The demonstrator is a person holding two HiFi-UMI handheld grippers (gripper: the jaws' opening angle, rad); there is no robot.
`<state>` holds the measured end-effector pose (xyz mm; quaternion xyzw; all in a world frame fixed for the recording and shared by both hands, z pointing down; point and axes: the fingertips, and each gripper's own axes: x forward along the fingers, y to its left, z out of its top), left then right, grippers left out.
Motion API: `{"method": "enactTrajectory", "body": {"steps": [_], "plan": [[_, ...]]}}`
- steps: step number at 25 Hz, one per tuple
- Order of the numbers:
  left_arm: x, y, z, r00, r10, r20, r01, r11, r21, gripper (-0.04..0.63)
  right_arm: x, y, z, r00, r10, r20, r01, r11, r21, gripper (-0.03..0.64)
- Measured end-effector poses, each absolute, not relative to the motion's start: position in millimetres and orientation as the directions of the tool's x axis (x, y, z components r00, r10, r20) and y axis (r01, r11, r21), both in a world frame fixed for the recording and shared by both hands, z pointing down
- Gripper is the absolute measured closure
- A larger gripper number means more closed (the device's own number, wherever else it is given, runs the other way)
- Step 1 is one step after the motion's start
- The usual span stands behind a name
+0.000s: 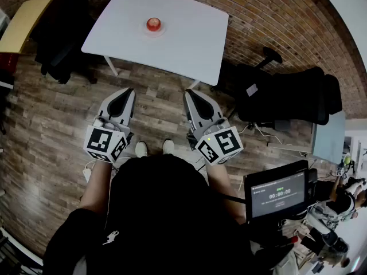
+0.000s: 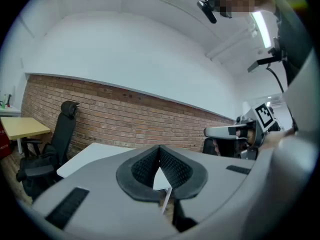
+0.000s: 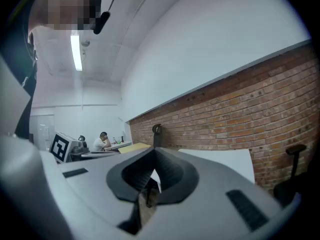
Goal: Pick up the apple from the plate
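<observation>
A red apple [image 1: 153, 23] sits on a small white plate [image 1: 161, 31] near the far middle of a white table [image 1: 189, 44]. Both grippers are held level over the wooden floor, well short of the table's near edge. My left gripper [image 1: 127, 90] is shut with nothing between its jaws. To its right, my right gripper [image 1: 189, 91] is also shut and empty. In the left gripper view the jaw tips [image 2: 160, 147] meet, with the table [image 2: 95, 154] beyond. The right gripper view shows its tips [image 3: 154, 150] closed too, and the table [image 3: 225, 160] ahead; the apple is hidden there.
A brick wall [image 1: 275, 16] runs behind the table. A black office chair [image 1: 287, 93] stands to the right, another black chair [image 1: 57, 44] to the left beside a yellow desk [image 1: 23, 22]. A screen [image 1: 276, 193] stands at lower right. The person's shoes [image 1: 153, 148] are between the grippers.
</observation>
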<state>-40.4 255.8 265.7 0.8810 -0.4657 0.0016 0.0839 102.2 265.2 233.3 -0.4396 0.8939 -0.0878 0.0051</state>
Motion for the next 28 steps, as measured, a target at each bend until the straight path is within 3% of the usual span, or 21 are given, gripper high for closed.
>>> {"method": "enactTrajectory", "body": {"steps": [9, 18, 28], "plan": [[-50, 266, 270, 0.612, -0.782, 0.116, -0.789, -0.595, 0.153, 0.591, 89, 271, 233, -0.603, -0.794, 0.079, -0.794, 0.587, -0.156, 0.615], [-75, 265, 269, 0.63, -0.771, 0.095, -0.773, -0.611, 0.171, 0.591, 86, 267, 227, -0.565, -0.825, 0.028, -0.796, 0.536, -0.282, 0.614], [-127, 282, 279, 0.591, -0.801, 0.096, -0.803, -0.571, 0.172, 0.591, 45, 285, 230, -0.63, -0.776, -0.018, -0.723, 0.595, -0.35, 0.614]]}}
